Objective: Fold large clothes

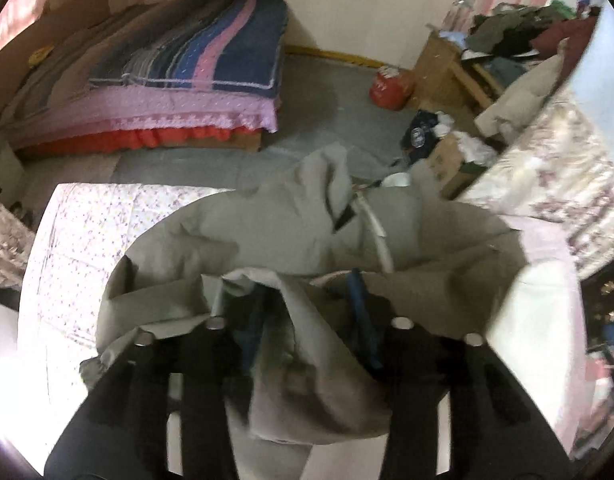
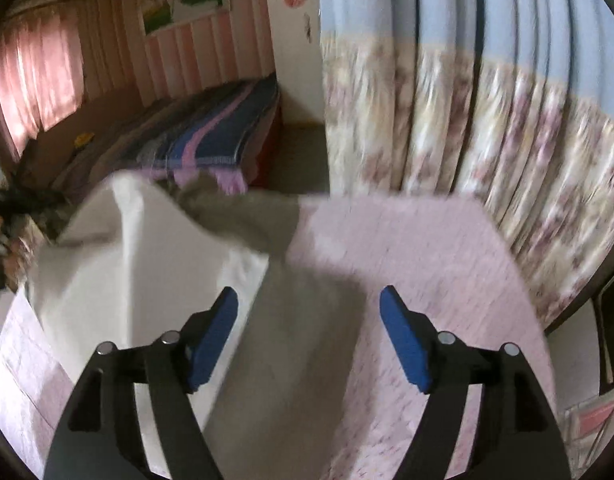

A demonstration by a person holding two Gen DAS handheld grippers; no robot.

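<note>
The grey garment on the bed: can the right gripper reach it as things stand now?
Probably yes. The right gripper is open just above the grey garment on the pink bedcover, and nothing lies between its fingers and the cloth.

Left wrist view close over grey garment (image 1: 267, 216); right wrist view higher, tilted down; both facing striped bed (image 2: 211, 128)
</note>
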